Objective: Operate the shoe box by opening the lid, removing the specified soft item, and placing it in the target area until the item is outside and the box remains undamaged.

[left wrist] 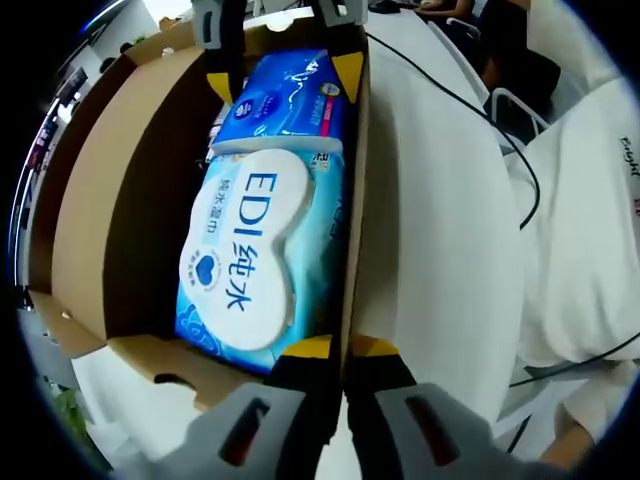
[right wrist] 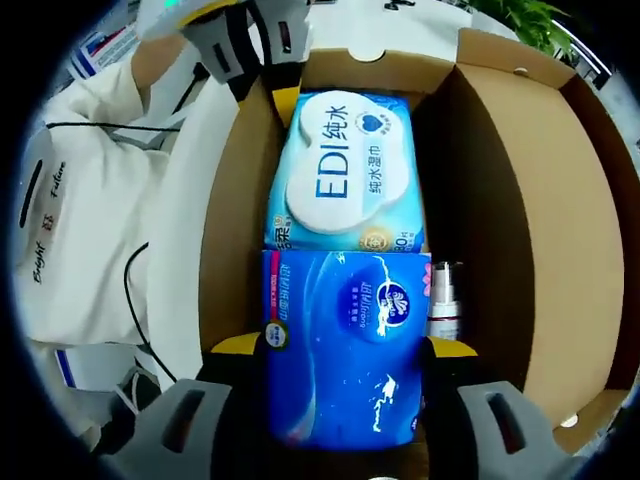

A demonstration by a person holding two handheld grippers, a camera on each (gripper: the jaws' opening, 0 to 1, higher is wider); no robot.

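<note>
An open cardboard shoe box (left wrist: 110, 200) holds a wet-wipes pack (left wrist: 255, 250) with a white lid and, beyond it, a blue tissue pack (left wrist: 285, 100). My left gripper (left wrist: 345, 362) is shut on the box's side wall, pinching its top edge. In the right gripper view the blue tissue pack (right wrist: 345, 350) lies nearest, with the wet-wipes pack (right wrist: 345, 170) behind it. My right gripper (right wrist: 345, 352) straddles the tissue pack, its yellow pads (right wrist: 235, 347) pressed on both sides. The right gripper (left wrist: 283, 78) also shows at the box's far end, and the left gripper (right wrist: 262, 45) on the wall.
A small pump bottle (right wrist: 443, 300) stands inside the box (right wrist: 530, 220) beside the tissue pack. White cloth (left wrist: 430, 200) with a black cable (left wrist: 470, 110) over it lies outside the box, and printed white fabric (right wrist: 70, 230) lies on that same side.
</note>
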